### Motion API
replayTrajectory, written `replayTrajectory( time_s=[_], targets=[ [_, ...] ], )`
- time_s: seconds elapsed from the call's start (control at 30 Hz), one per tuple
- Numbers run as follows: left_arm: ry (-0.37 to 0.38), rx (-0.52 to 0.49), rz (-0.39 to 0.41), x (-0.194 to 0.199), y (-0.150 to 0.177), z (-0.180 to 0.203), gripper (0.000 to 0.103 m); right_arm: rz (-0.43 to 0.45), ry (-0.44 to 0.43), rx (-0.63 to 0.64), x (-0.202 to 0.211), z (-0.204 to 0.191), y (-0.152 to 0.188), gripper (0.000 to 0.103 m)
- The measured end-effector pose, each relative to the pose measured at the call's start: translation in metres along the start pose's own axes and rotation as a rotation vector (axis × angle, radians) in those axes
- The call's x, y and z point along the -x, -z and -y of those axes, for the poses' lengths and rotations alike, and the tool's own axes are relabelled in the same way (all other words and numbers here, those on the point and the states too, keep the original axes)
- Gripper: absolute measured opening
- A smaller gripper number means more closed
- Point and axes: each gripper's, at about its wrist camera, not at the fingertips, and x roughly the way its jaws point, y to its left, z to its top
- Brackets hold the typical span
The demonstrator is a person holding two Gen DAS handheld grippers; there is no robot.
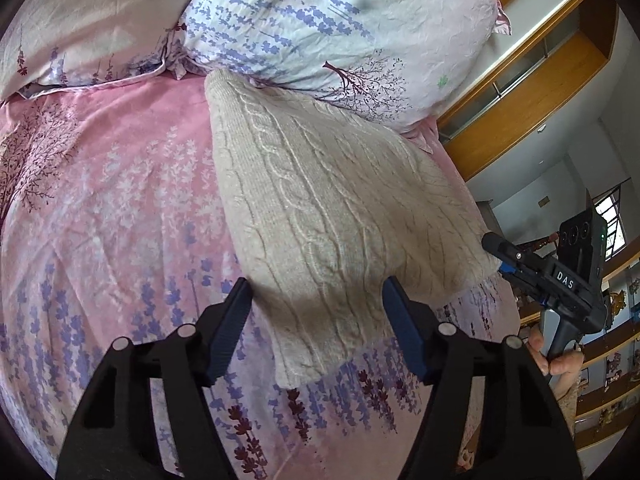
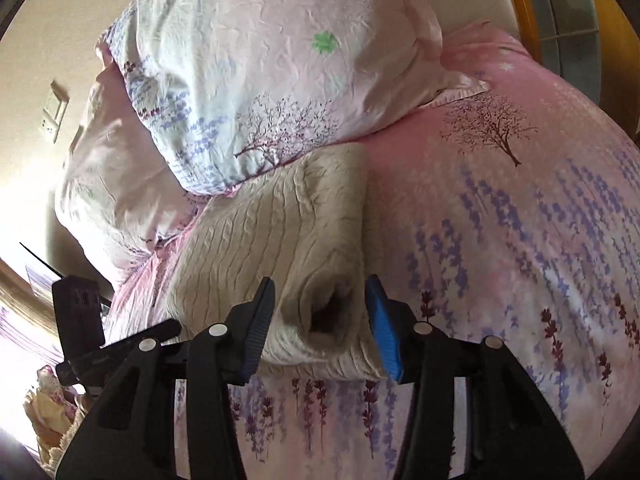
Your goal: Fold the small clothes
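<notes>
This is a bedroom in a home. A soft pink bed sheet with purple flowers and dark little trees covers a bed. Two puffy pillows in pale flowery covers sit at its top end. Warm brown wooden cupboards line the wall, and a light switch plate is on the cream wall.

sweater on bedsheet | pillow behind sweater, touching
</notes>
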Motion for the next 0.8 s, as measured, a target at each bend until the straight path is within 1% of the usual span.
replayTrajectory(
  time_s=[0.03,0.07,0.1,0.13,0.2,0.23,0.27,0.3,0.33,0.37,0.4,0.43,0.47,0.5,0.53,0.6,0.7,0.77,0.8],
  targets=[
    [-0.012,0.006,0.003,0.001,0.001,-0.001,0.056,-0.006,0.005,0.005,-0.002,-0.001,0.002,0.039],
    [-0.028,0.011,0.004,0.001,0.002,-0.003,0.051,-0.017,0.004,0.006,-0.005,0.000,0.004,0.029],
    [-0.034,0.013,0.006,0.002,0.003,-0.005,0.048,-0.024,0.007,0.007,-0.008,0.000,0.006,0.022],
    [-0.037,0.016,0.007,0.003,0.005,-0.006,0.046,-0.021,0.016,0.020,-0.009,-0.001,0.007,0.020],
    [-0.032,0.027,-0.012,0.002,0.009,-0.009,0.042,-0.010,0.016,0.044,-0.006,-0.005,0.009,0.018],
    [-0.025,0.031,-0.030,0.001,0.011,-0.010,0.042,-0.004,0.010,0.047,-0.004,-0.006,0.009,0.018],
    [-0.030,0.033,-0.044,0.000,0.014,-0.010,0.043,0.003,-0.001,0.047,-0.001,-0.008,0.009,0.018],
    [-0.044,0.029,-0.039,0.001,0.017,-0.009,0.045,0.007,-0.004,0.048,0.000,-0.008,0.009,0.019],
    [-0.061,0.015,-0.034,0.001,0.019,-0.006,0.051,0.007,0.000,0.053,0.000,-0.009,0.009,0.019],
    [-0.080,-0.006,-0.029,0.001,0.020,-0.003,0.054,0.003,0.010,0.056,-0.001,-0.009,0.009,0.019],
    [-0.082,-0.017,-0.026,0.001,0.021,0.000,0.054,-0.004,0.015,0.055,-0.004,-0.009,0.010,0.019],
    [-0.067,-0.015,-0.027,0.000,0.021,0.000,0.052,-0.012,0.015,0.050,-0.006,-0.008,0.011,0.019],
    [-0.042,-0.001,-0.026,-0.001,0.021,-0.002,0.035,-0.012,0.015,0.051,-0.008,-0.009,0.012,0.018],
    [-0.025,0.010,-0.028,-0.001,0.021,-0.003,0.025,-0.008,0.018,0.062,-0.008,-0.010,0.013,0.014],
    [-0.022,0.017,-0.020,0.000,0.021,-0.006,0.021,0.007,0.028,0.079,-0.006,-0.012,0.014,0.012],
    [0.022,0.034,-0.010,0.004,0.020,-0.013,0.017,0.046,0.031,0.094,0.005,-0.016,0.014,0.010],
    [0.069,0.035,-0.001,0.013,0.021,-0.020,0.015,0.116,-0.024,0.074,0.031,-0.016,0.010,0.010],
    [0.084,0.018,0.005,0.017,0.024,-0.021,0.015,0.126,-0.046,0.085,0.039,-0.018,0.012,0.010],
    [0.086,0.007,-0.001,0.017,0.026,-0.021,0.015,0.117,-0.013,0.109,0.038,-0.019,0.016,0.010]
  ],
)
